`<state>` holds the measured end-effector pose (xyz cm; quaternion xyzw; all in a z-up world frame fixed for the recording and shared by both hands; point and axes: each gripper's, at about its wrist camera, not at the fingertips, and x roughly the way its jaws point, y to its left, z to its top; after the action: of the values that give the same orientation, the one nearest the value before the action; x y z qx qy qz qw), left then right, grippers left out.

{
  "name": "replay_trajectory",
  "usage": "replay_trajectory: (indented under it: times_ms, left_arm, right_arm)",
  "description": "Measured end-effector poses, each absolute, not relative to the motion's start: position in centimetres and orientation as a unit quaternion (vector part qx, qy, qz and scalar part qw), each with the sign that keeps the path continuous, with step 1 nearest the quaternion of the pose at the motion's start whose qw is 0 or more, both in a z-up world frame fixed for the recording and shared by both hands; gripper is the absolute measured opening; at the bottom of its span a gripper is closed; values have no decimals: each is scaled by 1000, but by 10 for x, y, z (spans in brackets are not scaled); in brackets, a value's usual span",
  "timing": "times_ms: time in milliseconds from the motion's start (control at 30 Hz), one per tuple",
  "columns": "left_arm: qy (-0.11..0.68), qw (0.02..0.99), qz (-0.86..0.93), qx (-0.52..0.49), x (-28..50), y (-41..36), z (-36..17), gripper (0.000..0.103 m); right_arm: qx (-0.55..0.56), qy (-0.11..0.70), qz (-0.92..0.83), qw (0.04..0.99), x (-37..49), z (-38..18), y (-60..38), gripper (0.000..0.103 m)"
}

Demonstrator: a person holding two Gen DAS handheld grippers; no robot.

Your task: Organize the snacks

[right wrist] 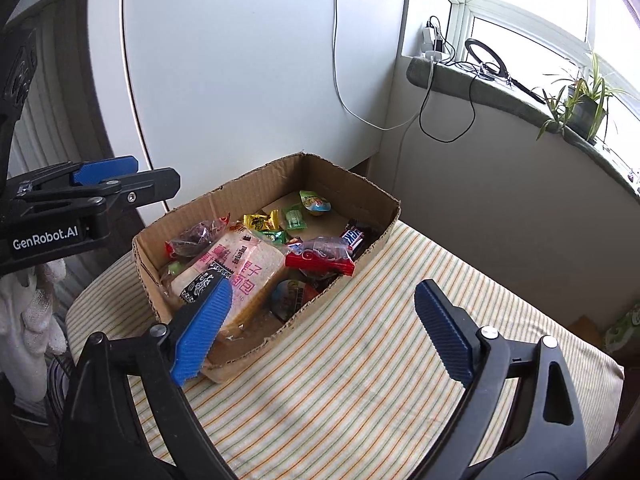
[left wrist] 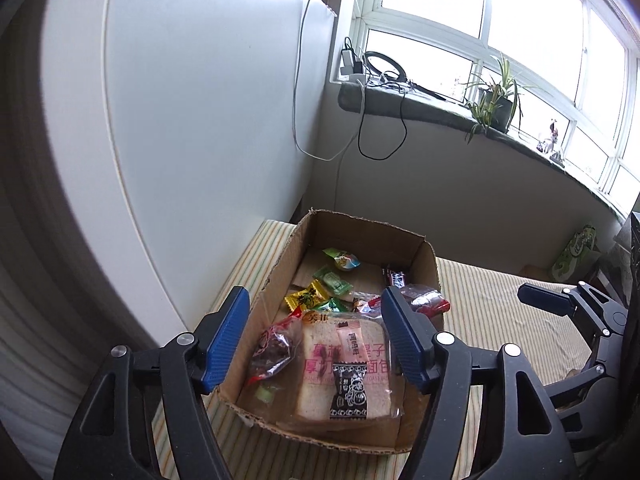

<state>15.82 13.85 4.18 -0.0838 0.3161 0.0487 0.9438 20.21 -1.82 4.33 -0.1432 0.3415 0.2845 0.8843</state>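
A cardboard box point(right wrist: 368, 254) stands on the striped tablecloth point(right wrist: 360, 360), close to the table's far left corner by the white wall panel point(right wrist: 240, 60). Its flaps are cut away and the top is open. Inside, nearest the front wall, a wrapped slice of bread point(right wrist: 244, 276) with pink lettering lies flat, and a black patterned sachet point(left wrist: 349, 392) and a pink sachet point(left wrist: 352, 338) rest on top of it. Beside the bread sits a clear bag of dark dried fruit point(left wrist: 272, 350). Toward the back lie a yellow candy point(left wrist: 306, 300), green candies point(left wrist: 332, 280), a small jelly cup point(right wrist: 316, 204) and a dark chocolate bar point(right wrist: 354, 238), with a red-edged packet point(right wrist: 320, 258) leaning at the right wall.

The cloth to the right of the box and along the table's near edge is bare stripes, running out to the right edge.

The left gripper point(left wrist: 316, 340) hangs over the front of the box with its blue pads spread wide; the bread shows between them, untouched. The right gripper point(right wrist: 324, 332) hovers just outside the box's near right corner, its pads also wide apart and holding nothing, one pad point(right wrist: 204, 332) overlapping the bread's near corner in the view, the other over bare cloth.
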Motion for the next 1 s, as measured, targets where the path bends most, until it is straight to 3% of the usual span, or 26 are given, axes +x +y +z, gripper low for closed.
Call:
replay_trajectory:
  times_ms: [533, 833, 1000]
  left_arm:
    - [276, 951, 91, -110, 44, 124, 34, 69]
    - [284, 950, 90, -97, 33, 106, 30, 70]
    - [284, 949, 96, -99, 30, 104, 31, 77]
  right_arm:
    - [-75, 335, 234, 910, 124, 42, -56, 99]
    - [-66, 329, 221, 916, 116, 50, -66, 99]
    - [-76, 323, 210, 920, 112, 51, -68, 99]
